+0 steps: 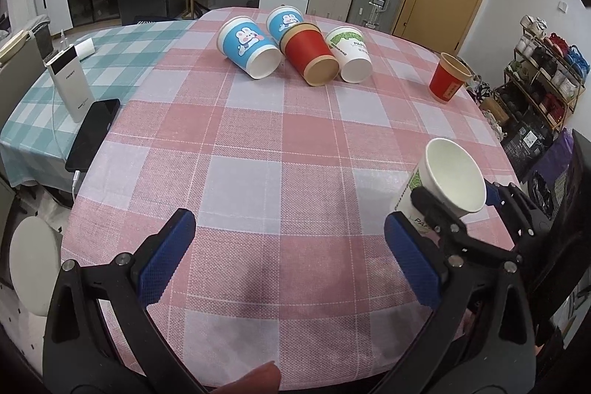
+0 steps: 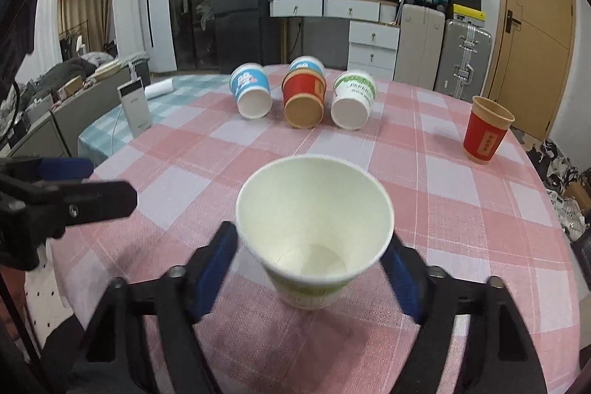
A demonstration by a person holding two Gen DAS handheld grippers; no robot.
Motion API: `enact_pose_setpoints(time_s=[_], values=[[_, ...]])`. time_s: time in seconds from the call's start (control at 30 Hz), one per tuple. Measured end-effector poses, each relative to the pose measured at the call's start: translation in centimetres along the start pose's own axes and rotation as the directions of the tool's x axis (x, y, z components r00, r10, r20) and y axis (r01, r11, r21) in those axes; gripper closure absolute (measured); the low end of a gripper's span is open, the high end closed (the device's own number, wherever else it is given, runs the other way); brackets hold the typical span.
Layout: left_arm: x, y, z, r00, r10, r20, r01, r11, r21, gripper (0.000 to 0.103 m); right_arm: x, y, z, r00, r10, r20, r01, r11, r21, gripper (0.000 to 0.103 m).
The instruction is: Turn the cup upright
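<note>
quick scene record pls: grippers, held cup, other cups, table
left gripper: open, empty
right gripper: holds white-green cup, mouth up, tilted
upright on table: red cup
on their sides: blue bunny cup, second blue cup, red-brown cup, white-green cup
surface: pink checked tablecloth
off to the side: phone, power bank

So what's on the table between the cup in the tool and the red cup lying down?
Nothing but bare checked tablecloth. The right wrist view shows it clearly, from the held white cup to the tipped red cup.
</note>
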State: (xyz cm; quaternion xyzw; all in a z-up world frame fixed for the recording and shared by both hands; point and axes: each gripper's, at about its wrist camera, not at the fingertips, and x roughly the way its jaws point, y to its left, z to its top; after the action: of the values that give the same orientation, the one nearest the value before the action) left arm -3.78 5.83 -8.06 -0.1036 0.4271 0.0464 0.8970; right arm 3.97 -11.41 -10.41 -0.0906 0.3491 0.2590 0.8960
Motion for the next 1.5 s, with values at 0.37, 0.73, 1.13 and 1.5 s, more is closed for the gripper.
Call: enact_pose_setpoints(time_s=[0.37, 0.73, 1.13, 1.5], values=[[-1.7, -1.4, -0.2, 0.999, -0.004, 0.049, 0.002, 1.0, 0.024, 0.001, -6.6, -2.4, -1.6, 0.995, 0.081, 0.052, -0.086, 0.991, 0.1, 0.009], [-5.1, -5.5, 0.6, 0.991, -0.033, 0.128, 0.02, 0.994, 0.105, 0.001, -14.8, -4.6, 0.7, 0.975, 0.07, 0.209, -0.106, 0.98, 0.168, 0.001], [-8.5, -8.0, 0.4, 0.98, -0.048, 0.195, 0.018, 0.988, 0.155, 0.001, -17.3, -5.1, 0.5, 0.962, 0.063, 0.265, -0.114, 0.977, 0.181, 0.001], [-8.8, -8.2, 0.1, 0.98, -0.052, 0.19, 0.023, 0.988, 0.154, 0.001, -16.9, -4.5, 0.5, 0.961, 0.076, 0.265, -0.125, 0.977, 0.175, 0.001]])
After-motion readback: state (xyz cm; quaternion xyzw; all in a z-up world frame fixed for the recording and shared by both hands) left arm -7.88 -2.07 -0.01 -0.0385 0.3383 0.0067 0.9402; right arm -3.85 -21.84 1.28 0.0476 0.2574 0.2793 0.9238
